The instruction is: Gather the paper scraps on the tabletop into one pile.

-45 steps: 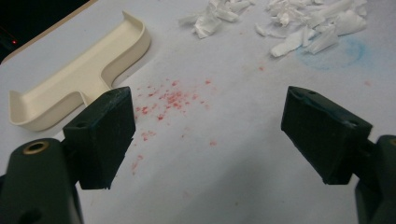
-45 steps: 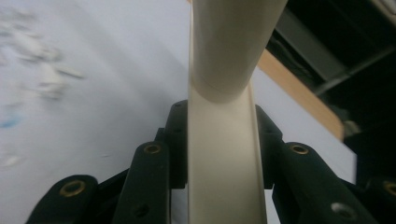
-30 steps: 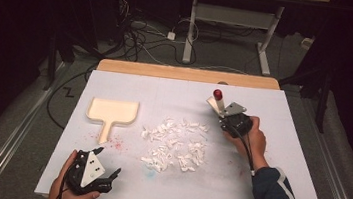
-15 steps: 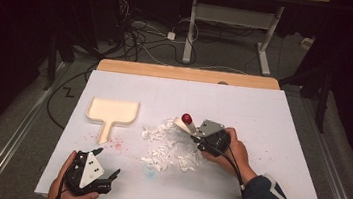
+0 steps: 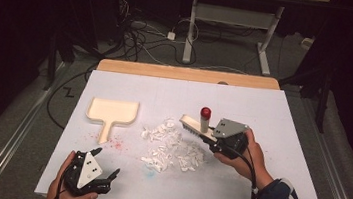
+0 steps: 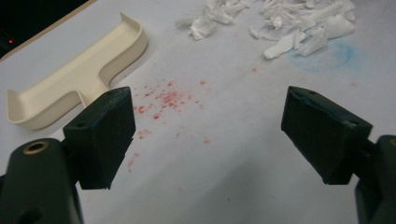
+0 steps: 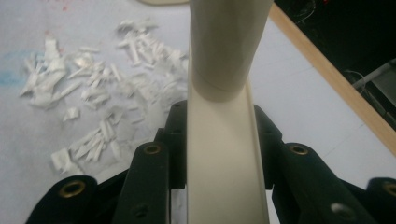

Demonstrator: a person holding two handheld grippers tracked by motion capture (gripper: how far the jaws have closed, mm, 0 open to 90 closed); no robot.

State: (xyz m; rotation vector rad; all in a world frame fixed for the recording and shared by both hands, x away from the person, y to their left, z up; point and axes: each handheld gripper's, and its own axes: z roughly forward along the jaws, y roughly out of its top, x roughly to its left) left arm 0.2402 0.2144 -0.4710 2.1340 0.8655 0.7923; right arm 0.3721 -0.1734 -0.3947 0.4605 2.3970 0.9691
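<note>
A cream brush [image 5: 192, 125] with a red-capped handle [image 5: 205, 113] is held just right of a pile of white paper scraps [image 5: 171, 147]. My right gripper [image 5: 209, 137] is shut on the brush, bristles towards the pile. In the right gripper view the brush's cream body [image 7: 222, 154] runs up between the jaws of that gripper [image 7: 219, 135], scraps [image 7: 93, 93] to its left. A cream dustpan [image 5: 113, 111] lies at the left. My left gripper [image 5: 106, 162] rests near the front edge, open and holding nothing. The left gripper [image 6: 212, 126] looks over the dustpan [image 6: 70, 79] and scraps [image 6: 289, 23].
A white sheet [image 5: 282, 121] covers the table, with a wooden strip [image 5: 187, 74] along the far edge. Red specks [image 6: 163, 98] and a faint blue smear [image 6: 322, 56] mark the sheet. Cables and a table frame [image 5: 228, 25] lie on the floor beyond.
My right gripper carried the brush from the far right down towards the scraps, then back a little to the right. The left gripper stayed put.
</note>
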